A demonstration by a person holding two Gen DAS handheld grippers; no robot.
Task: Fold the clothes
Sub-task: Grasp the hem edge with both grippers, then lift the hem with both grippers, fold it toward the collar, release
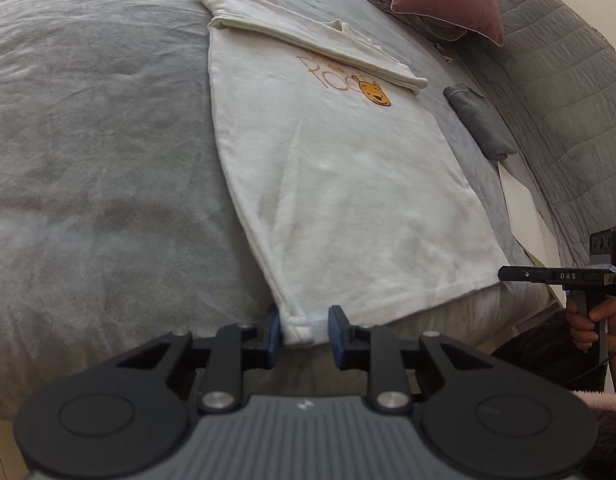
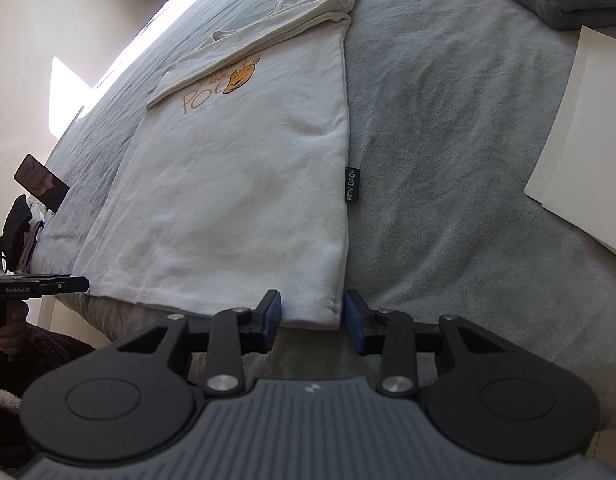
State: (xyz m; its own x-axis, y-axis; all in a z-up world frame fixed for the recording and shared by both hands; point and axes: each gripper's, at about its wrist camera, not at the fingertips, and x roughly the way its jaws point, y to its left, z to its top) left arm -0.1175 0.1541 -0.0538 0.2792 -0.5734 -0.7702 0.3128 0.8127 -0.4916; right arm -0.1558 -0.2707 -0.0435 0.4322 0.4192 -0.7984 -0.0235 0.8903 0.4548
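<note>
Bed: grey bedspread (image 1: pixel 88 160) carries our cream Pooh T-shirt (image 1: pixel 327 184), sleeves already folded in.
Left gripper (image 1: pixel 304 332): parted pads straddle the near-left hem corner, unclamped.
Right gripper (image 2: pixel 311 316): likewise around the near-right corner.
Left to do: pinch, fold hem toward collar.

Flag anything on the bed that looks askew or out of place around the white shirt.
Nothing is spilled or damaged. The white shirt lies flat on the grey bedspread, sleeves folded across its top so they half cover the print. Its hem reaches the bed's edge. A black side label sticks out. A folded grey cloth and white paper lie beside it.
</note>
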